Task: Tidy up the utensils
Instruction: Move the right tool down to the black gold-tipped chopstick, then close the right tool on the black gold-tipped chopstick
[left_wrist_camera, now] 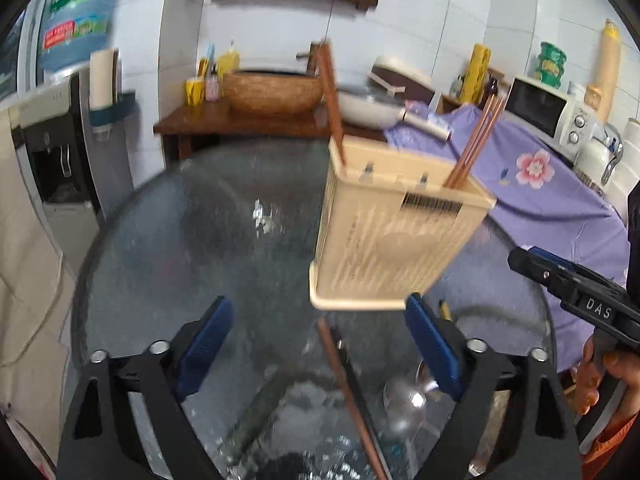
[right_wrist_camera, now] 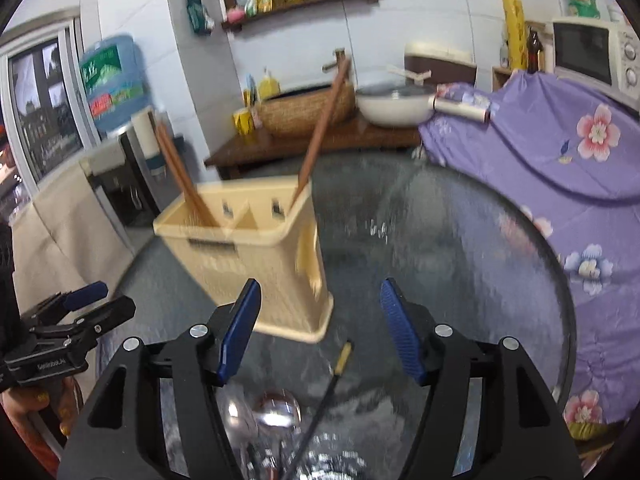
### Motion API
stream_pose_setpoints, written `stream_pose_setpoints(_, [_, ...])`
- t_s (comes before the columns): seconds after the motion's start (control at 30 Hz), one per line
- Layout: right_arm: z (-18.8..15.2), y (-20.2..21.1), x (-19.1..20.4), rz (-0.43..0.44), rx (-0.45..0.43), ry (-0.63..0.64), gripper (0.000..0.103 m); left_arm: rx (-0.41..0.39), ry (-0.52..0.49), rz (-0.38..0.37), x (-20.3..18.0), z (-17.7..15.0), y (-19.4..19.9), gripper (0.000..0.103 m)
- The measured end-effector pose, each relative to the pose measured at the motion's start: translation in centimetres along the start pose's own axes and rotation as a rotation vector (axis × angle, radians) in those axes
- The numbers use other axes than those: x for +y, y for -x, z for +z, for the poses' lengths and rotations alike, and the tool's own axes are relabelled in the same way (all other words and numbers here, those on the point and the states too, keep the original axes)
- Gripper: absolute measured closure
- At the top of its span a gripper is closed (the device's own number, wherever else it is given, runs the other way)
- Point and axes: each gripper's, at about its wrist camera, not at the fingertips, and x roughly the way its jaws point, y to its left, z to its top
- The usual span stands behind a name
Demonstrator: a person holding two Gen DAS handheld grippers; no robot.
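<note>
- Left tongs (left_wrist_camera: 320,344): spread wide, nothing gripped; below the gap, a brown chopstick (left_wrist_camera: 352,400) flat on the glass tabletop (left_wrist_camera: 180,240), a metal spoon (left_wrist_camera: 404,400) just beside the right-hand pad.
- Right tongs (right_wrist_camera: 320,332): parted, nothing gripped; under the gap, a spoon bowl (right_wrist_camera: 278,408) and a thin black utensil with a yellowish tip (right_wrist_camera: 340,360), both resting on the glass.
- Just beyond both tongs: cream slatted utensil holder (left_wrist_camera: 392,236), upright on the tabletop, divided into compartments.
- Inside the holder: one brown chopstick at one end (left_wrist_camera: 332,92), a bundle of chopsticks (left_wrist_camera: 476,144) at the other end, all leaning outward.
- Beyond the tabletop: purple floral cloth (right_wrist_camera: 540,152), wooden counter with woven basket (right_wrist_camera: 304,112) and white pan (right_wrist_camera: 392,108).
</note>
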Motion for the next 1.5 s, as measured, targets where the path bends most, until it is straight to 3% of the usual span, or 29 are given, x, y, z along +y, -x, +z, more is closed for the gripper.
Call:
stream_pose_setpoints(0.07, [-2.0,-1.3,-0.4,0.000,0.060,-0.015,0.041,0.076,0.019,0.001,0.7,-1.9,-1.7,0.043])
stream_pose_setpoints(0.13, [-3.8,-2.5,-0.8,-0.008,0.111,-0.031,0.041,0.120,0.022,0.002,1.1,-3.1,-2.6,0.050])
stream_pose_setpoints(0.27, [-6.1,-4.2,-1.0,-0.037,0.176,-0.037,0.051,0.152,-0.010,0.032,0.9,-4.8,-3.6,0.054])
stream_pose_setpoints(0.37, [-6.9,-5.0,-0.9,-0.042,0.198,-0.046,0.053,0.183,-0.009,0.020,0.7,-5.4,-4.4,0.058])
stream_pose_setpoints(0.5, [-7.2,-5.3,-0.9,-0.048,0.198,-0.066,0.059,0.194,-0.010,0.009,0.2,-5.8,-4.8,0.060])
stream_pose_setpoints(1.1, [-6.5,-6.3,-0.5,-0.095,0.195,-0.051,0.063,0.187,0.006,0.010,-0.6,-5.9,-5.6,0.063])
stream_pose_setpoints(1.4, [-6.7,-6.6,0.8,-0.159,0.199,0.035,0.063,0.186,-0.051,0.065,-1.6,-5.8,-6.2,0.064])
stream_pose_setpoints(1.5, [-6.6,-6.6,0.6,-0.179,0.211,0.053,0.068,0.193,-0.060,0.090,-1.4,-5.8,-6.1,0.067])
